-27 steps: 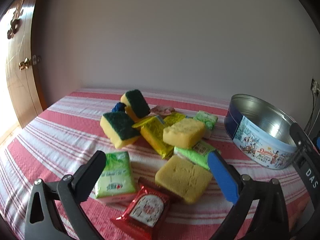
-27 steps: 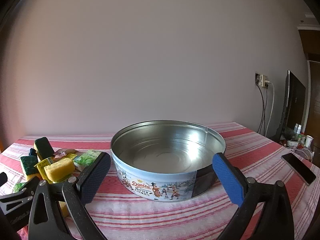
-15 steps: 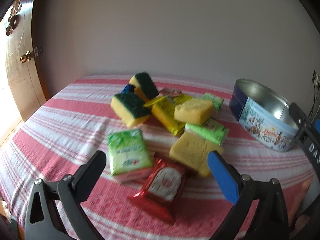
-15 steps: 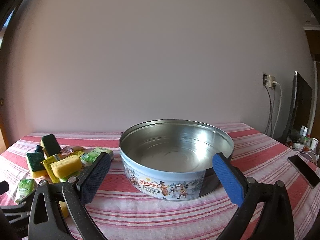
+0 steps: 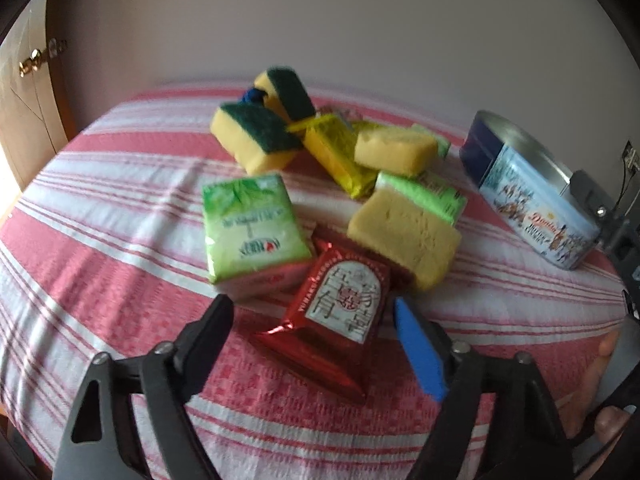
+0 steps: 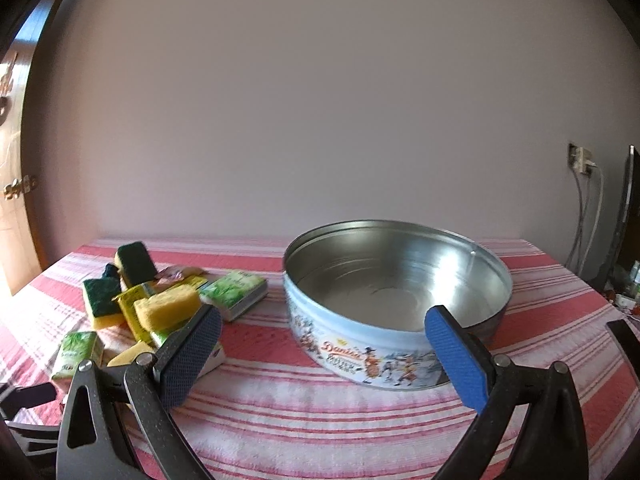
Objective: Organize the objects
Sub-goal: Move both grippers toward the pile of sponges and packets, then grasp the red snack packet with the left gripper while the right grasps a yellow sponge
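A red foil packet (image 5: 340, 316) lies on the striped cloth, its near end between the fingers of my open left gripper (image 5: 308, 344). Behind it sit a green tissue pack (image 5: 252, 228), a yellow sponge (image 5: 404, 236) and a pile of green-topped sponges (image 5: 256, 136) and yellow and green packets. The empty round biscuit tin (image 6: 396, 300) stands to the right, also in the left wrist view (image 5: 528, 188). My open, empty right gripper (image 6: 324, 352) hovers just in front of the tin; the pile (image 6: 160, 304) is to its left.
The table carries a red-and-white striped cloth (image 6: 320, 420). A wooden door (image 5: 28, 92) is at the far left. A wall socket with cables (image 6: 580, 160) and a dark screen (image 6: 624, 216) are at the right. A plain wall stands behind the table.
My left gripper has moved forward and down, so the red packet now lies between its fingers. The right view has shifted, with the tin now further right.
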A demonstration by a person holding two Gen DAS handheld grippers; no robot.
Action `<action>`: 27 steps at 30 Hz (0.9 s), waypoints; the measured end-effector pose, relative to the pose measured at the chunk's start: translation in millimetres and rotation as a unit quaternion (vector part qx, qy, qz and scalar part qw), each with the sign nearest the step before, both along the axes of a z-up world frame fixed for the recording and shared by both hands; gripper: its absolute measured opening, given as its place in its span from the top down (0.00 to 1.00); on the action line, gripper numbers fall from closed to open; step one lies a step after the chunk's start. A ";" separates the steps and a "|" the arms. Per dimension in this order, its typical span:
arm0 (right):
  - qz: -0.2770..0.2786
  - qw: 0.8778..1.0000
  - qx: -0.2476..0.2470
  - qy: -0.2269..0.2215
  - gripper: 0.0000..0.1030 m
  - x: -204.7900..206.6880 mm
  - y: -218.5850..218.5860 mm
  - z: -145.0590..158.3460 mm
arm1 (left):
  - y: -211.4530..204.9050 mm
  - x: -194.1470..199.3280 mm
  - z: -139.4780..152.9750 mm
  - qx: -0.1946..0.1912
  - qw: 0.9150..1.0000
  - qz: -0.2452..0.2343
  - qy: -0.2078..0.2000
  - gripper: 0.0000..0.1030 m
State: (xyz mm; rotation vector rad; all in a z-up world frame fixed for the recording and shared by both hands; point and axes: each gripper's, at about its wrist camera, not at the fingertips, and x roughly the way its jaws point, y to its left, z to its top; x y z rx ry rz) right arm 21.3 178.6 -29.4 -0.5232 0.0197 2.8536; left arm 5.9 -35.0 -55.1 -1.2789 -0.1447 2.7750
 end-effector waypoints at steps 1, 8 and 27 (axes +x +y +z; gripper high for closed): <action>0.009 1.000 -0.003 -0.006 0.00 -2.4 -0.7 -1.0 | 2.2 -0.8 -0.6 -0.003 1.000 -0.005 -0.001 0.23; 0.120 0.989 -0.042 -0.078 0.00 -22.2 -13.4 -14.3 | -5.3 -1.6 1.3 0.031 0.999 -0.041 0.010 0.61; 0.249 0.932 -0.076 -0.253 0.06 -81.2 -83.5 -61.7 | -77.6 7.6 26.1 0.071 0.996 -0.028 0.040 0.62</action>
